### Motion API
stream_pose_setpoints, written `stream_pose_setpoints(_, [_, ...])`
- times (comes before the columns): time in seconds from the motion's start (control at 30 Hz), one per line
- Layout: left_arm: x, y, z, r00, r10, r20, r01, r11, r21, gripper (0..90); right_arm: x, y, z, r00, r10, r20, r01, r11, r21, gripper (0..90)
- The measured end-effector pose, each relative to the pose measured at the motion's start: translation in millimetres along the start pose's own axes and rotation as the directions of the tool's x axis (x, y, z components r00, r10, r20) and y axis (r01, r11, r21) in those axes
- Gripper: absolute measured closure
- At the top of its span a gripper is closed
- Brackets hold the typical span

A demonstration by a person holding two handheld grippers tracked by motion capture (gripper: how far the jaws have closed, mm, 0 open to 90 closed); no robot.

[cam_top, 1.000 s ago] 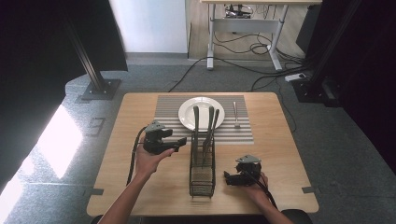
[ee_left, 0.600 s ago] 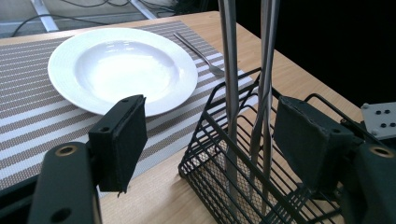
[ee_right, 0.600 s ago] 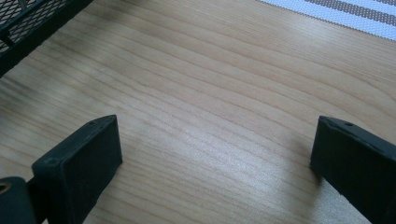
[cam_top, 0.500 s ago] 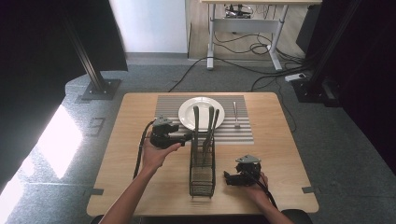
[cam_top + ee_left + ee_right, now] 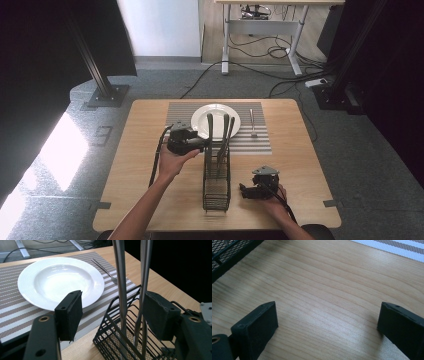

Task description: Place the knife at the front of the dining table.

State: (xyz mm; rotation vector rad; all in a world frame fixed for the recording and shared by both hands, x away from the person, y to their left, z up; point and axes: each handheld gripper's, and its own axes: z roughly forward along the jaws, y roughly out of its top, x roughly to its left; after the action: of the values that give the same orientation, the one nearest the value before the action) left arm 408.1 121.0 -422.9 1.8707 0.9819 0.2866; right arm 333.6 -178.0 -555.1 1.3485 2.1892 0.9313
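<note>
A black wire cutlery basket [image 5: 216,199] stands at the table's middle, holding three long utensils [image 5: 209,131] upright. My left gripper [image 5: 203,144] is open at the basket's far left end. In the left gripper view, its jaws stand on either side of the utensil handles [image 5: 120,282] above the basket rim [image 5: 110,322], and its pads [image 5: 71,312] touch none of them. A white plate [image 5: 216,119] lies on a striped placemat [image 5: 177,114] behind, with a fork [image 5: 252,122] to its right. My right gripper [image 5: 244,191] rests open on the wood right of the basket, holding nothing.
The right gripper view looks onto bare wooden tabletop [image 5: 324,295], with a basket corner [image 5: 227,252] at upper left and the placemat edge [image 5: 397,247] at upper right. Cables trail from both grippers. Dark stands and floor cables lie beyond the table.
My left gripper has moved right and forward, from left of the basket to the utensil handles. The right gripper has stayed put.
</note>
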Motion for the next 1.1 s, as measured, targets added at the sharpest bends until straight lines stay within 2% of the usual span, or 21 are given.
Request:
stream_pose_setpoints(0.4, [-3.1,11.5,13.2,0.9997,0.016,-0.016,-0.016,0.9998,-0.009,41.3,0.3,-0.1,-0.1,1.0,-0.002,-0.003,0.002,1.0,-0.002,3.6])
stream_pose_setpoints(0.7, [-0.9,14.1,21.5,0.9998,0.002,-0.02,-0.002,1.0,0.0,48.8,0.3,0.1,-0.2,1.0,-0.004,-0.004,0.004,1.0,-0.001,4.0])
stream_pose_setpoints(0.8, [-1.4,15.9,24.8,1.0,0.0,-0.004,0.0,1.0,0.005,52.9,0.4,0.2,-0.3,1.0,-0.005,-0.005,0.005,1.0,-0.001,4.2])
stream_pose_setpoints(1.0, [-3.4,16.2,29.8,0.9992,0.004,0.04,-0.005,0.9998,0.021,68.6,0.6,0.2,-0.6,1.0,-0.007,-0.005,0.007,1.0,-0.001,5.2])
stream_pose_setpoints(1.1, [-2.1,15.4,30.7,0.9985,-0.004,0.055,0.004,0.9999,0.014,73.0,0.9,0.3,-1.0,0.9999,-0.008,-0.007,0.008,1.0,-0.001,5.8])
